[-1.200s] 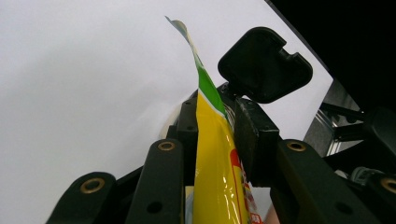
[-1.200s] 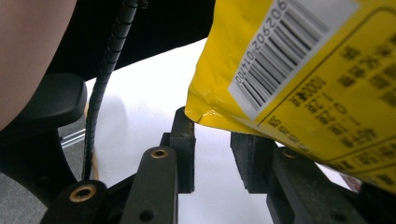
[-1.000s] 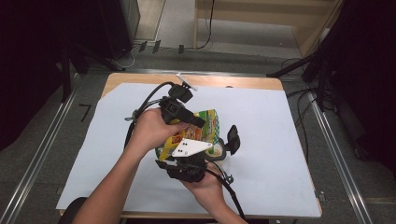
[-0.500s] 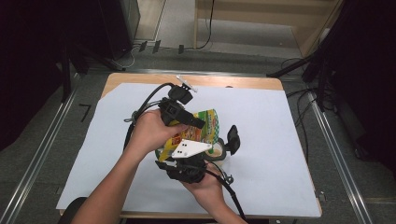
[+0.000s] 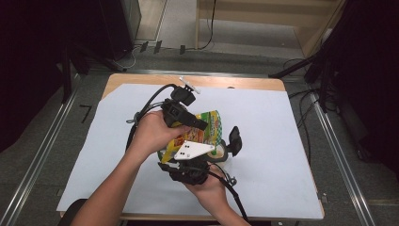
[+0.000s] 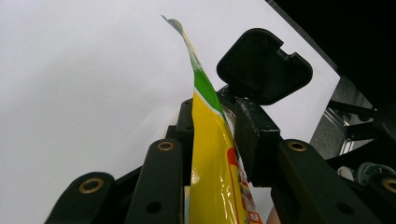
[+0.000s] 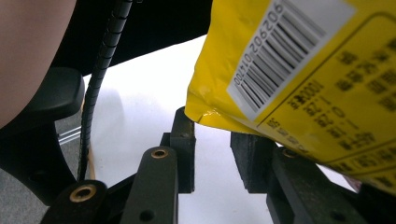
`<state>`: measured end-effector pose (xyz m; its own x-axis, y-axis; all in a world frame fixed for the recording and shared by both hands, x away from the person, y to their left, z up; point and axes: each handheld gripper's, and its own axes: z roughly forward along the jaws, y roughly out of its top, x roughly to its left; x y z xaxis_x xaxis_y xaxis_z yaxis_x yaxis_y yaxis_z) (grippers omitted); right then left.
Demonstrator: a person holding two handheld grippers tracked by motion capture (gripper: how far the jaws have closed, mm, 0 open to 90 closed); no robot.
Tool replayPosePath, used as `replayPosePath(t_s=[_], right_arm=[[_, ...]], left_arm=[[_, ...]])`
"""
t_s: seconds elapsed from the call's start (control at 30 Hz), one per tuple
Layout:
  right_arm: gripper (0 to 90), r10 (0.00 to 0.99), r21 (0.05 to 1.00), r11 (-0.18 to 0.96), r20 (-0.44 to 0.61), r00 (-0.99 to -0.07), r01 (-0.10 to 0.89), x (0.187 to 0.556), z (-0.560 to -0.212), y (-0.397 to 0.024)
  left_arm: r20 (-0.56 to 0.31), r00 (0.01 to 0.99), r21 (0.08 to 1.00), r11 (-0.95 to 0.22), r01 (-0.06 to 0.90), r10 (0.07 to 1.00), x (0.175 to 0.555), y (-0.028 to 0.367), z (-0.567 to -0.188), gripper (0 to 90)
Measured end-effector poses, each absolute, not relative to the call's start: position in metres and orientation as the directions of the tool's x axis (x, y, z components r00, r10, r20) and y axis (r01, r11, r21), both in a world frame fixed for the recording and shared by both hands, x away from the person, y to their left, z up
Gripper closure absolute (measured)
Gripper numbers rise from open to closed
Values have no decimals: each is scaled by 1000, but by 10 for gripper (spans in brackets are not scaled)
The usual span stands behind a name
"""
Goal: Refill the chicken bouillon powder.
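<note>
A yellow and green snack bag [image 5: 212, 127] is held above the middle of the white sheet. My left gripper [image 5: 201, 124] reaches it from the left and is shut on it. In the left gripper view the bag [image 6: 210, 177] stands edge-on and fills the gap between the pads [image 6: 252, 140]. My right gripper [image 7: 212, 140], under its grey plate [image 5: 190, 149], comes from the near side. Its jaws stand apart with bare sheet visible between them. The bag's barcode corner [image 7: 280, 70] lies over the right finger [image 7: 254, 149], not between the pads.
White paper [image 5: 282, 141] covers the wooden table [image 5: 244, 83]. A black rounded part [image 5: 234, 140] stands just right of the bag. A small white piece [image 5: 189, 85] lies at the far edge. Cables trail from both grippers, and metal rails [image 5: 42, 155] run along the floor.
</note>
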<state>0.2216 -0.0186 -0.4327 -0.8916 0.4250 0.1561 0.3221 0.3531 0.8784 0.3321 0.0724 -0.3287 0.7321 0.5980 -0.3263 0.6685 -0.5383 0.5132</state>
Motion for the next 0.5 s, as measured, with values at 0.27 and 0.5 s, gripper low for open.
replayPosePath(t_s=[0.27, 0.5], right_arm=[[722, 433, 876, 349, 164, -886, 332, 224, -433, -20], [723, 432, 879, 345, 162, -887, 329, 224, -431, -19]], left_arm=[[-335, 733, 515, -536, 669, 593, 336, 71, -329, 717], [-329, 735, 520, -536, 666, 593, 334, 72, -327, 717]])
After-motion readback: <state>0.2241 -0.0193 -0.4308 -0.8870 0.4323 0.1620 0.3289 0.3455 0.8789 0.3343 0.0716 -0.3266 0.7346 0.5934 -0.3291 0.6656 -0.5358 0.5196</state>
